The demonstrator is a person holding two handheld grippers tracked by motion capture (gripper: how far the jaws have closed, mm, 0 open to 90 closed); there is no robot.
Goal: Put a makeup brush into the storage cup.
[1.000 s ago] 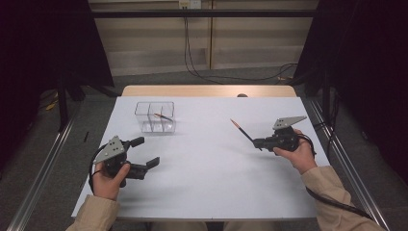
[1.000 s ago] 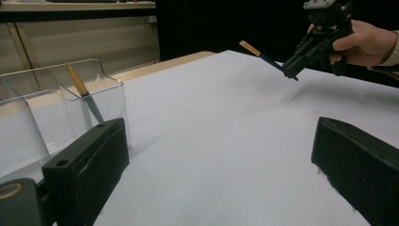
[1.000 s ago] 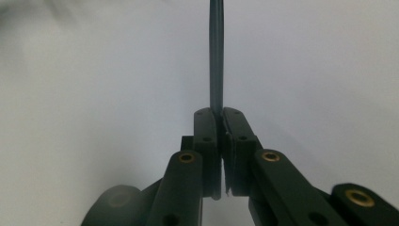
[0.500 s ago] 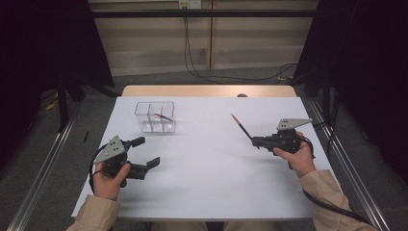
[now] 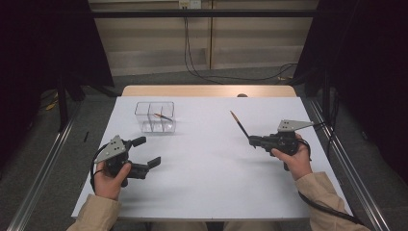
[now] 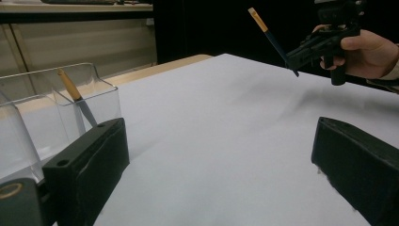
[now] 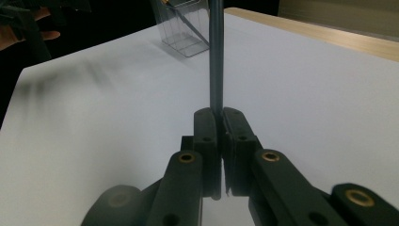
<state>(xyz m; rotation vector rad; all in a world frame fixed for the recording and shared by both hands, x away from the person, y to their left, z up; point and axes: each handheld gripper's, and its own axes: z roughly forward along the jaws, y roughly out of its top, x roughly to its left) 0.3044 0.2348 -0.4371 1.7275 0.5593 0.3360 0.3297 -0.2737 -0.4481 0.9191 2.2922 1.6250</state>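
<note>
My right gripper [image 5: 252, 140] hovers over the right half of the white table [image 5: 207, 168], shut on a dark pencil [image 5: 239, 124] whose orange end points up and away to the left. In the right gripper view the jaws [image 7: 220, 113] pinch the pencil's shaft [image 7: 216, 56]. A clear two-compartment box [image 5: 144, 103] stands at the back left, with a second pencil [image 5: 163, 117] leaning in it. My left gripper [image 5: 150, 151] rests low at the front left, open and empty. In the left gripper view its jaws [image 6: 219, 127] stand wide, with the box [image 6: 94, 84] to their left and the right gripper [image 6: 306, 47] far off.
A wooden strip [image 5: 207, 90] borders the table's far edge. Metal rails [image 5: 346, 163] run along both sides. Cables [image 5: 202, 72] lie on the floor beyond. Open white surface lies between the two grippers.
The right hand has shifted very slightly to the right with the pencil still gripped. The left hand has stayed where it was.
</note>
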